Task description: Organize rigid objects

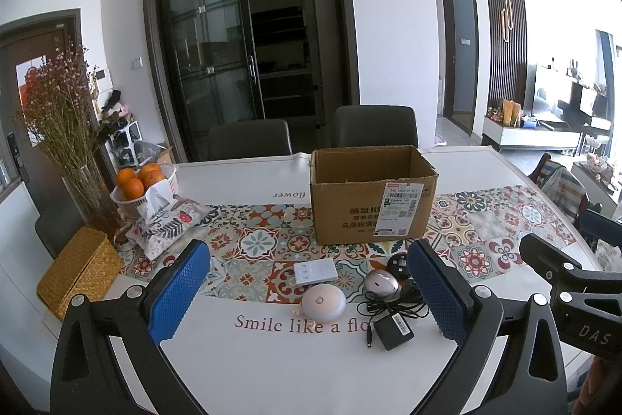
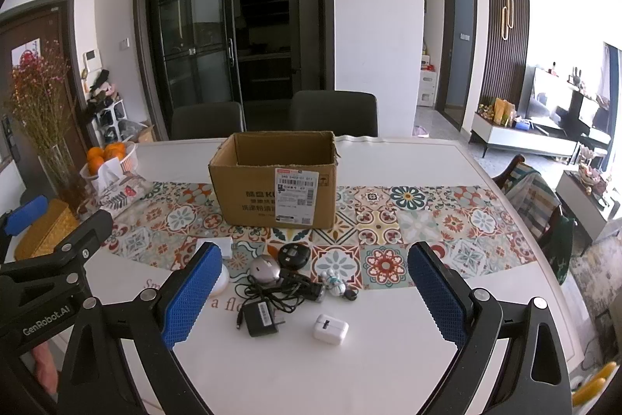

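Observation:
An open cardboard box stands on the patterned runner. In front of it lie a white switch panel, a round white-pink lamp, a silver mouse, a black round plug, a black adapter with cable, a white charger cube and a small white figurine. My left gripper and my right gripper are both open and empty, hovering above the table before these items.
At the left stand a vase of dried flowers, a basket of oranges, a fabric tissue pouch and a woven yellow box. Two dark chairs stand behind the table.

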The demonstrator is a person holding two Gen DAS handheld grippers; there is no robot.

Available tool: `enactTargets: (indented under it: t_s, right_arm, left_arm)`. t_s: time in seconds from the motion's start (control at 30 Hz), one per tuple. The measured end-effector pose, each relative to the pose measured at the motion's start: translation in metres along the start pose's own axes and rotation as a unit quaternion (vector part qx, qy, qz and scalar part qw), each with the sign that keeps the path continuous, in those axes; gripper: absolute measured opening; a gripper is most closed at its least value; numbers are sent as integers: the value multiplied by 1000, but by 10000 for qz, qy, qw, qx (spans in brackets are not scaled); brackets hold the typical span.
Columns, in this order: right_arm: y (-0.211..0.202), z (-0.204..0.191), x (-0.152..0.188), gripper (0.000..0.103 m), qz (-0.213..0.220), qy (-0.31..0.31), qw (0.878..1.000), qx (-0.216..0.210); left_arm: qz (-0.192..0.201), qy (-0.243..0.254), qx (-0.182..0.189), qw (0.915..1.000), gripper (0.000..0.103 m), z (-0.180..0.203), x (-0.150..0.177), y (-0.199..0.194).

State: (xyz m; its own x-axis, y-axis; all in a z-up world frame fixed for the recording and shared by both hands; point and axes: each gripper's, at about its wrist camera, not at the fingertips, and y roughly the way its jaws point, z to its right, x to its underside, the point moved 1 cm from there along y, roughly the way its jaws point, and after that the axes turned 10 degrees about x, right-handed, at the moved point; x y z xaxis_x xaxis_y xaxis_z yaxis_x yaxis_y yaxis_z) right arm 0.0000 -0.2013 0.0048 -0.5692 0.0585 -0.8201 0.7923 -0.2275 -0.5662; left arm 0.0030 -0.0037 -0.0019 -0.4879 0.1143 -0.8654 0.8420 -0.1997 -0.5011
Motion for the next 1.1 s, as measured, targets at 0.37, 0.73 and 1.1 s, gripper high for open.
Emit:
enactTargets:
  t_s: [0.37, 0.73, 1.1]
  right_arm:
    - [3, -1, 1, 97, -24, -10, 10000, 9]
    - [29, 0, 12, 97, -521, 21, 9986, -27]
    - [100, 3, 49, 97, -1951, 135, 9806, -129]
  left_arm:
    - [-66, -21, 22, 10000, 103, -7, 3, 3]
    - [-599, 5, 215, 9980, 103, -3, 12, 35]
    - [-1664, 119, 445, 9850, 103, 8, 47, 94]
